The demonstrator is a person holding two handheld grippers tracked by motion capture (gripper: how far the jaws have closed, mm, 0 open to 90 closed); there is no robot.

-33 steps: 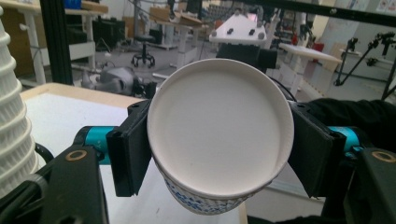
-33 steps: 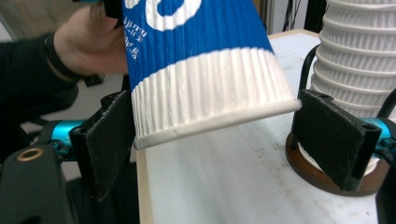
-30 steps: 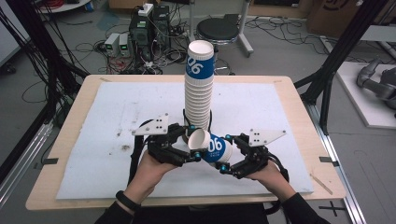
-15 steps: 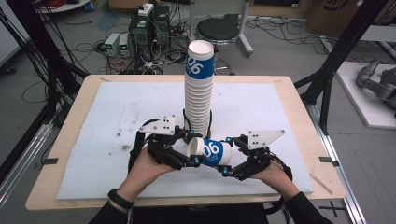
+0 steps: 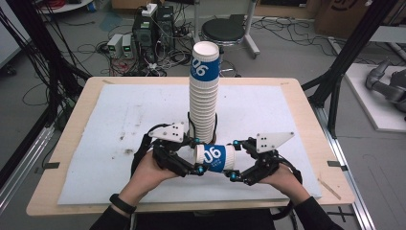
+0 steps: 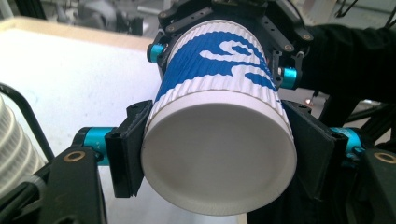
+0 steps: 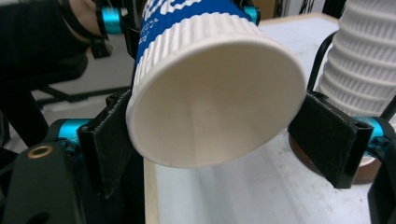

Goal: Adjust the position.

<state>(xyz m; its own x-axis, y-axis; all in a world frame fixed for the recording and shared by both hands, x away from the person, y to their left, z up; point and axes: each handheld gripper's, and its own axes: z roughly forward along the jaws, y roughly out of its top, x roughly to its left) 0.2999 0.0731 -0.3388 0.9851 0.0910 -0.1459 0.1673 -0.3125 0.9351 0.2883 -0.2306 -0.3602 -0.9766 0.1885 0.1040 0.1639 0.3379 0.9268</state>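
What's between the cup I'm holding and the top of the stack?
Nothing visible. The cup lies sideways, clamped between the left gripper and the right gripper, in front of the foot of the stack. The space from there up to its top is open.

Paper cup lies on its side between my two grippers, above near edge of mat. White ribbed wall, blue band with white "06". Closed bottom faces my left, open mouth my right. Tall stack of same cups stands upright just behind it, top one printed alike.
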